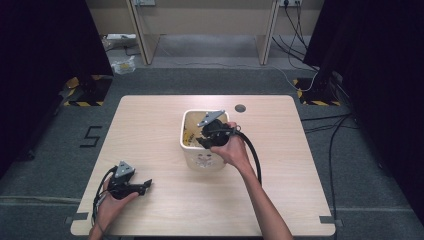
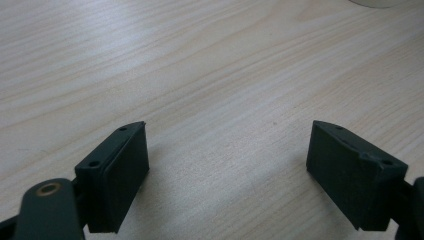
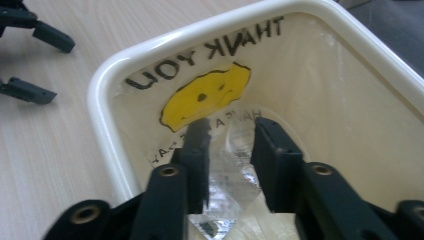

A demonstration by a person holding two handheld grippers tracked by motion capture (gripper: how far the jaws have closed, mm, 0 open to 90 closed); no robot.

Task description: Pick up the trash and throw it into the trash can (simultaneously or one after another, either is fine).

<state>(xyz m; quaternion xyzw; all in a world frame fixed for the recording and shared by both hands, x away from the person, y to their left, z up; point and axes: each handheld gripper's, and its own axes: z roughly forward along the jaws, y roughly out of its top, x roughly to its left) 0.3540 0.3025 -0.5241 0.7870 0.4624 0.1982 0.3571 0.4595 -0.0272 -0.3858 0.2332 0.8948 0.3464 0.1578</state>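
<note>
Right gripper [image 3: 227,150] inside white bin [image 3: 100,95] lined with smiley-face plastic bag [image 3: 205,95], jaws partly spread, crinkled clear plastic between them, grip unconfirmed; left gripper [image 2: 227,165] low over wooden table [image 2: 200,65], jaws spread wide, nothing between

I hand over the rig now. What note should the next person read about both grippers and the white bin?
Left gripper: open, holding nothing, low over the table near its front left corner.
Right gripper: inside the white bin at table centre, jaws parted around crinkled clear plastic; no firm grip visible.
The bin is lined with a clear bag printed with a yellow smiley.
Done: right gripper reached into the bin.
Left: probably grip or settle the plastic, then withdraw.
</note>
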